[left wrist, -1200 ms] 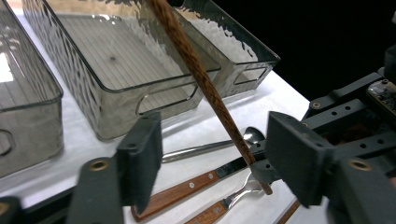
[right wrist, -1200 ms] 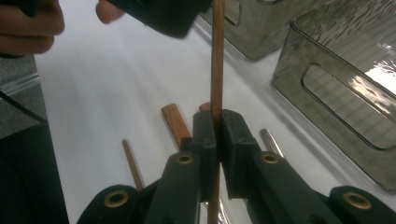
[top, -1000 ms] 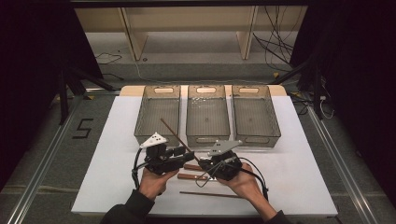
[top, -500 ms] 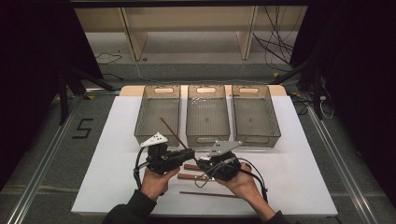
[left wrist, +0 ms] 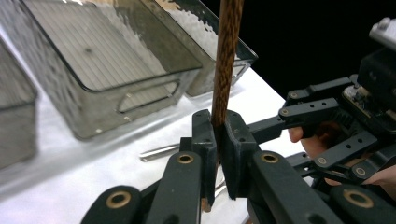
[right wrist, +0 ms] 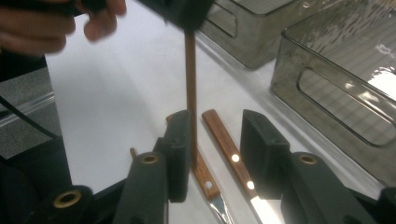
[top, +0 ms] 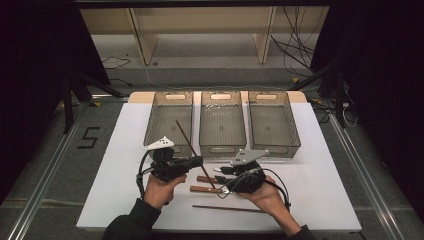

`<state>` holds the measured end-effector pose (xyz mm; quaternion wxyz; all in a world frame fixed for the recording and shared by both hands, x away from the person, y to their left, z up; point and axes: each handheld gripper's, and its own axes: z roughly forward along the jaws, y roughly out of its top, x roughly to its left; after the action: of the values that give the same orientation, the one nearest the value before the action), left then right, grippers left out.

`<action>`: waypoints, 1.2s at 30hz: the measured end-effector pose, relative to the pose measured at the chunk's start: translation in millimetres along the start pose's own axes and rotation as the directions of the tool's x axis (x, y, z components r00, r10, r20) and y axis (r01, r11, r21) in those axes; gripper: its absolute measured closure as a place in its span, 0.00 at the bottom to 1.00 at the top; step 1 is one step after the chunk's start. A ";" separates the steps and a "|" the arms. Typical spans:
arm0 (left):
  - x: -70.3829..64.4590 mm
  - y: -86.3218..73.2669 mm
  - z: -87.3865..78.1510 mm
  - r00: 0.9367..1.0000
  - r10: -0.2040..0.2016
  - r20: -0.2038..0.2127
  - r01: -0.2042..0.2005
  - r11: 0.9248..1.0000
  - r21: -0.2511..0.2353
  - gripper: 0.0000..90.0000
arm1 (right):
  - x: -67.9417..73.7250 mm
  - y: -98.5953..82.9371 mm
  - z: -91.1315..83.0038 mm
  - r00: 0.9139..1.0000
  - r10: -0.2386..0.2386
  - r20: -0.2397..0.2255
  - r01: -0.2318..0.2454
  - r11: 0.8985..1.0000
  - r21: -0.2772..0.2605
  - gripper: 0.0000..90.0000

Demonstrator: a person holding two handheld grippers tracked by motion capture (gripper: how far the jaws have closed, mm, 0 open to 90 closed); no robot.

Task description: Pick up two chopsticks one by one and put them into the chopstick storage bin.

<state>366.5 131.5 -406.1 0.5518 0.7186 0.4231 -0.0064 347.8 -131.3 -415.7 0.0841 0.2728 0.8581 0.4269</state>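
The left gripper clamps the chopstick; the right gripper stands open around its lower end and should stay clear while the stick lifts toward the bins.

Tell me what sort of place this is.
Probably a lab or recording space set up for sorting cutlery. A white table stands on a grey floor with loose cables, dark curtains on both sides, and three clear bins lined up.
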 end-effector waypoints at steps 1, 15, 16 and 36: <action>1.8 3.1 -2.6 1.000 -0.001 -0.004 0.001 1.000 -0.001 0.94 | -1.0 -1.2 -1.4 1.000 0.002 0.001 -0.002 1.000 0.002 0.66; 36.0 44.1 -35.0 0.996 -0.001 -0.089 0.001 1.000 -0.004 0.94 | -7.9 -26.6 -17.2 1.000 0.011 0.021 -0.012 0.999 0.046 0.35; 38.1 47.4 -35.8 0.995 0.004 -0.096 -0.004 1.000 0.001 0.94 | -8.4 -28.5 -18.1 1.000 0.012 0.020 -0.013 0.999 0.051 0.33; 75.8 103.3 -39.8 0.979 -0.033 -0.201 0.031 0.999 -0.012 0.94 | -10.2 -42.3 -28.3 0.998 0.052 0.022 -0.052 0.998 0.040 0.29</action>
<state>460.5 205.5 -345.2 0.5090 0.7064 0.4884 0.0594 328.9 -176.8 -432.0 0.0765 0.3011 0.8582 0.4087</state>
